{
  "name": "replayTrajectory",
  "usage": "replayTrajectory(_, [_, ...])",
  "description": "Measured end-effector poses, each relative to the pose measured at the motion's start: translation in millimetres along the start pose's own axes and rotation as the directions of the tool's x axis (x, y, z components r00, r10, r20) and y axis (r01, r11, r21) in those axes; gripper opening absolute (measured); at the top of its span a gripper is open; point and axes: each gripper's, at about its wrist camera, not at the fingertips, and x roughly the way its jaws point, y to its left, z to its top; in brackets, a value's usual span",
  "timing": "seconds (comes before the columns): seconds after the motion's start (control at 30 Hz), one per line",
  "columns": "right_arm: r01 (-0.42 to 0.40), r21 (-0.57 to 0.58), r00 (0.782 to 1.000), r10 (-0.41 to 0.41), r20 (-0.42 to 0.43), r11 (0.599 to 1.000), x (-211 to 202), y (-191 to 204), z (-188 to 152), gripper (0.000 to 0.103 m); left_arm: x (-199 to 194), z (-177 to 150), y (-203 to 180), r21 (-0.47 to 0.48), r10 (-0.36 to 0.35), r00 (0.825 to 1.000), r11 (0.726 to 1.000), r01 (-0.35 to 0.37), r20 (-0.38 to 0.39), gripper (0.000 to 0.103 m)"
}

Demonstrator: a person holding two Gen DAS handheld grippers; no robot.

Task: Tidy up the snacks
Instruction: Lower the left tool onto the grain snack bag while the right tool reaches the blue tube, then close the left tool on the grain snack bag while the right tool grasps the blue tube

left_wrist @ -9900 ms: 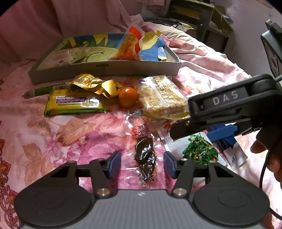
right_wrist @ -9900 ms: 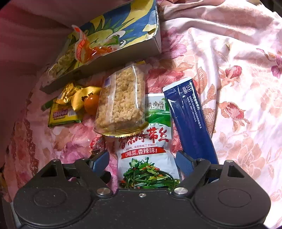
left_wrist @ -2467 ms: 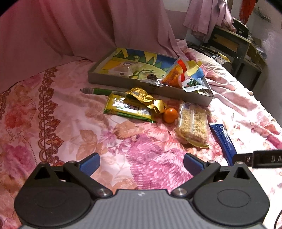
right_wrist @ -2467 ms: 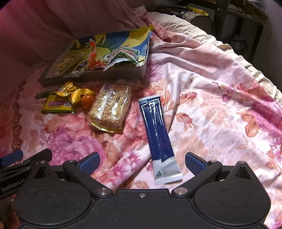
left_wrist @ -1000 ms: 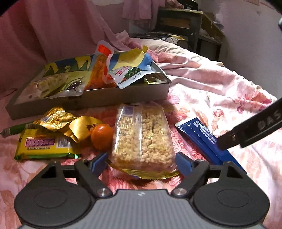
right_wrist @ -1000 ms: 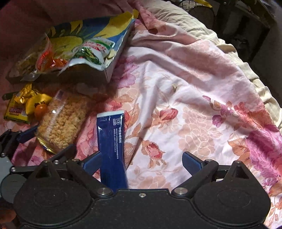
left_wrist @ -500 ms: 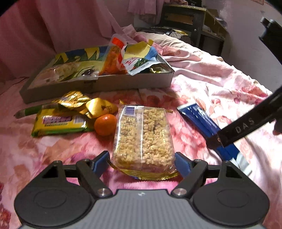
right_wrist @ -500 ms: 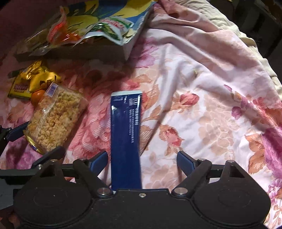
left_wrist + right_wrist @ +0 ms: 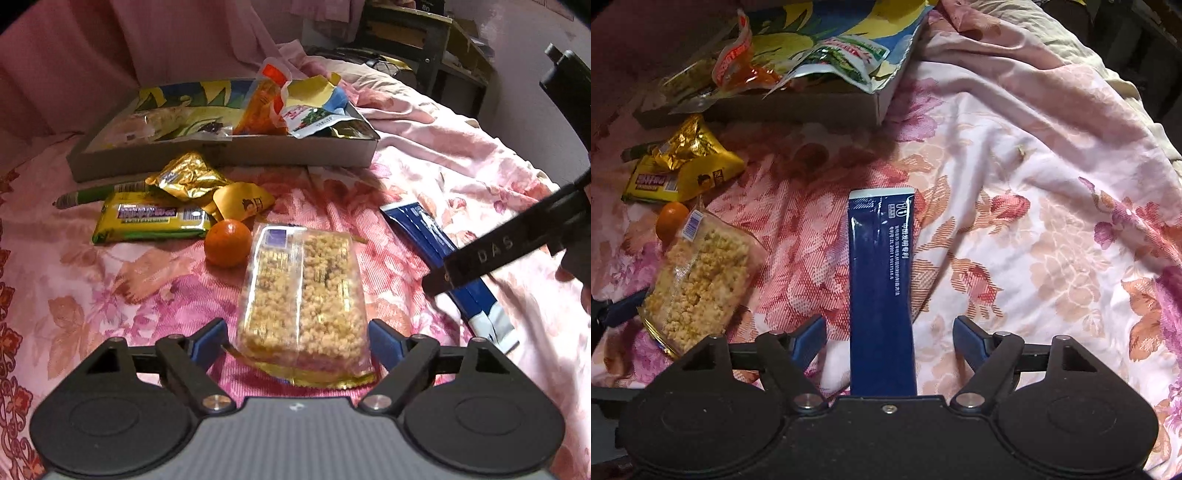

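A clear pack of puffed-rice bars (image 9: 303,288) lies on the floral bedspread, its near end between the fingers of my left gripper (image 9: 295,332). The jaws are opening and the pads stand clear of the pack. A long blue sachet (image 9: 881,277) lies lengthwise between the fingers of my right gripper (image 9: 888,328). Those jaws are closing with a gap on both sides of the sachet. Behind both stands the grey tray (image 9: 258,153) with several snack bags inside. The right gripper's black finger (image 9: 498,251) hangs over the blue sachet (image 9: 424,229) in the left wrist view.
Loose in front of the tray lie a small orange (image 9: 227,242), a yellow bar (image 9: 147,218), a gold wrapper (image 9: 188,179) and a green stick (image 9: 92,194). Dark furniture (image 9: 417,40) stands beyond the bed. A hand (image 9: 576,280) shows at the right edge.
My left gripper has come closer over the rice-bar pack. My right gripper has shifted so the blue sachet lies centred between its fingers, and those fingers have drawn closer together.
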Motion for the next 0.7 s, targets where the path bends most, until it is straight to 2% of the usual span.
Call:
replayTrajectory(0.2, [0.029, -0.026, 1.000, -0.029, -0.010, 0.999, 5, 7, -1, 0.075, 6, 7, 1, -0.028, 0.002, 1.000, 1.000, -0.002, 0.023, 0.088])
replayTrajectory(0.3, [0.031, -0.023, 1.000, -0.031, -0.006, 0.999, 4, 7, 0, 0.067, 8, 9, 2, -0.042, -0.005, 1.000, 0.999, 0.006, 0.030, 0.086])
replayTrajectory(0.37, [0.022, -0.023, 1.000, -0.022, -0.003, 0.999, 3, 7, 0, 0.059, 8, 10, 1, -0.037, -0.013, 0.999, 0.999, 0.015, 0.031, 0.078])
replayTrajectory(0.57, [0.007, -0.042, 1.000, -0.006, 0.004, 0.999, 2, 10, 0, 0.038, 7, 9, -1, -0.031, -0.012, 0.999, 0.999, 0.013, 0.030, 0.075])
replayTrajectory(0.7, [0.012, -0.043, 1.000, -0.011, 0.011, 0.999, 1, 12, 1, 0.037, 8, 8, -4, -0.004, -0.002, 0.999, 1.000, 0.002, 0.032, 0.076])
